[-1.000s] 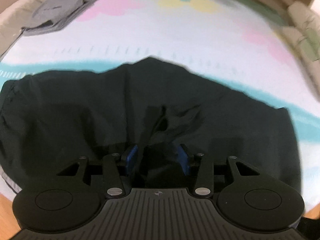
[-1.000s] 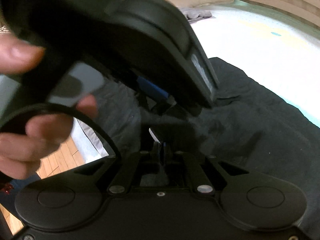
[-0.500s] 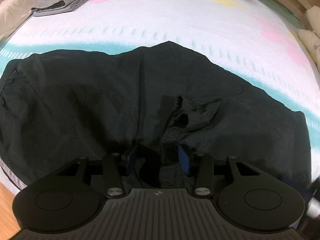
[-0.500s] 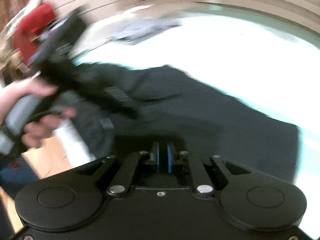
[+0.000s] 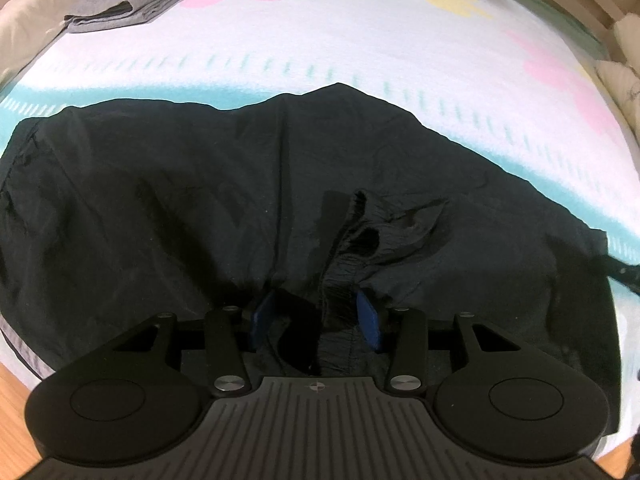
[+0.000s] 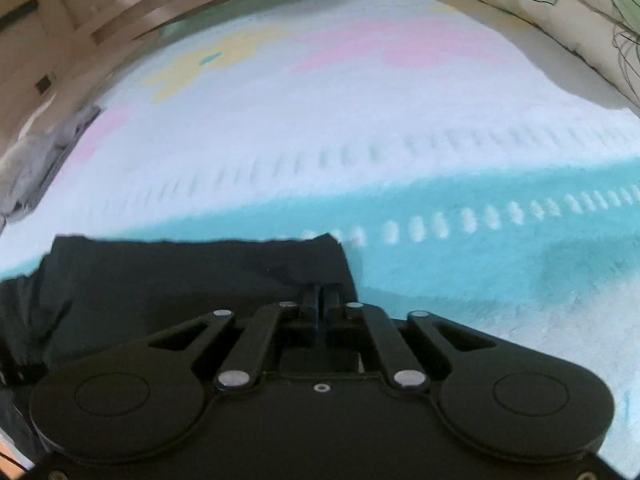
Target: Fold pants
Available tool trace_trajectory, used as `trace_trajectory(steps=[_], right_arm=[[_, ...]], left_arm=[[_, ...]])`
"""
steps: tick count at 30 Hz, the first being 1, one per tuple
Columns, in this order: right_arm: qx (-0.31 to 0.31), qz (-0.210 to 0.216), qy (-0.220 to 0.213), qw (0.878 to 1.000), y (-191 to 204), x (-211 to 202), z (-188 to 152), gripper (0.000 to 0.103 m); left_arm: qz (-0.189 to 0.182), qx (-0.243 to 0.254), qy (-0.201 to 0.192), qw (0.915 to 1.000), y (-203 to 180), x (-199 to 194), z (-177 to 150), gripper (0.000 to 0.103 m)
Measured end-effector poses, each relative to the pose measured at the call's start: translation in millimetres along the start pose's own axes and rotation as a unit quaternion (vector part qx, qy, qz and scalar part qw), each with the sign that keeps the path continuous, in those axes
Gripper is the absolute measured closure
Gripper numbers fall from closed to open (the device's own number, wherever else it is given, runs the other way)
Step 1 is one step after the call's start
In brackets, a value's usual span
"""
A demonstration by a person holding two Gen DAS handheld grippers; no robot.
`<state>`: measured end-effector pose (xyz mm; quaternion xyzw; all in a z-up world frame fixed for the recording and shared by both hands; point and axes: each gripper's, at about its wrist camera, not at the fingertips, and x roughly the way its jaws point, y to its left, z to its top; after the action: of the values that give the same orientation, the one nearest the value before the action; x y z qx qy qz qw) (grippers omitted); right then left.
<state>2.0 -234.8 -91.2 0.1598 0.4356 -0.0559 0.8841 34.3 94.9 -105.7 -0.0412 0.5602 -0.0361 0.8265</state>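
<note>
Black pants (image 5: 168, 208): thin matt crinkled cloth; blanket (image 5: 360, 52): fuzzy plush fabric.

No text, label, brand, number or sign can be read in either view; only flower shapes and dashes are printed on the blanket (image 5: 360, 60).

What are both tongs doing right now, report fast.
Left tongs: partly open, bunched waistband of the black pants between the pads; grip cannot be told.
Right tongs: nearly closed over the pants' corner; hold cannot be told.
</note>
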Motion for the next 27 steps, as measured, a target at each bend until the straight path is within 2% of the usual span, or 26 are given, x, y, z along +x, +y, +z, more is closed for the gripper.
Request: trace_trajectory(steps=[5, 10, 13, 15, 21, 27], right_arm=[[-0.038, 0.071, -0.031, 0.996, 34, -27, 14, 0.083], [-0.121, 0.144, -0.012, 0.982, 91, -24, 31, 0.083], [-0.153, 0.177, -0.002, 0.972, 118, -5, 43, 0.081], [-0.172, 0.197, 0.01, 0.965, 137, 14, 46, 0.06], [-0.214, 0.232, 0.052, 0.947, 171, 52, 43, 0.055], [-0.23, 0.229, 0.08, 0.942, 185, 91, 41, 0.055]], left_arm=[[-0.012, -0.023, -0.008, 0.9996, 7, -13, 2, 0.059], [-0.017, -0.05, -0.044, 0.9977, 20, -33, 8, 0.059], [0.004, -0.074, -0.053, 0.9959, 31, -34, 12, 0.059], [0.02, -0.088, -0.05, 0.9947, 39, -30, 14, 0.059], [0.035, -0.125, -0.011, 0.9915, 55, -10, 13, 0.059], [0.034, -0.131, -0.007, 0.9908, 57, -4, 13, 0.059]])
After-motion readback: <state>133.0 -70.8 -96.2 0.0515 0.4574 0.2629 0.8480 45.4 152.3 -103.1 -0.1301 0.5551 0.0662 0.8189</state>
